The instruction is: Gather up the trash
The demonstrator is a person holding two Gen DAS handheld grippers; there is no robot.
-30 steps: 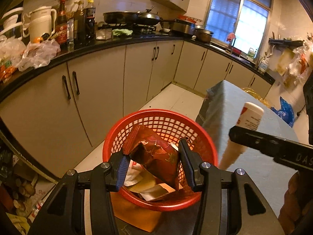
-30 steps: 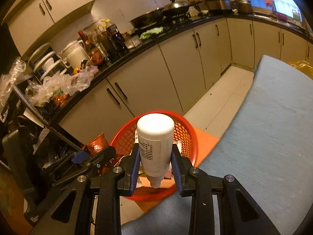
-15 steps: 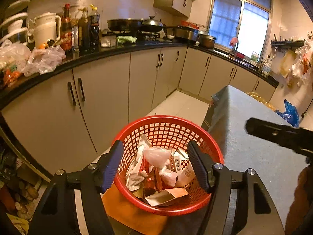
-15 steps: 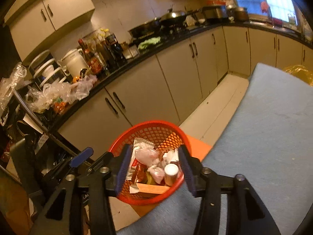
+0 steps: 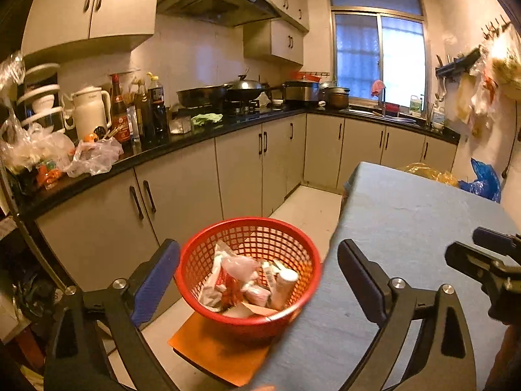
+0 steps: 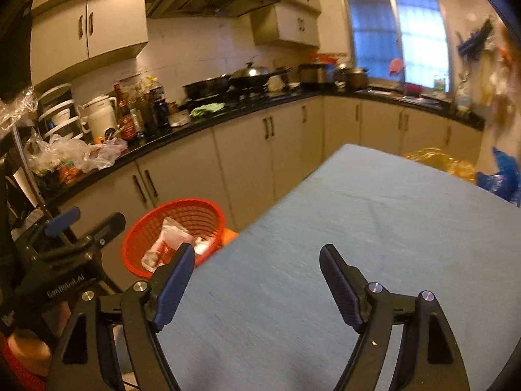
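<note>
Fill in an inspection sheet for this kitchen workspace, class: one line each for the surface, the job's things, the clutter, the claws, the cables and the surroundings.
Surface: blue-grey table; no trash seen on the part in view.
Job's things: red basket on an orange stool beside the table's edge, holding wrappers and a white bottle.
Clutter: plastic bags and sauce bottles on the black counter.
Claws: left claw open and empty, over the basket; right claw open and empty, over the table.
Cables: nothing seen.
Surroundings: cream cabinets, pans on the stove, window, blue bag by the wall.
</note>
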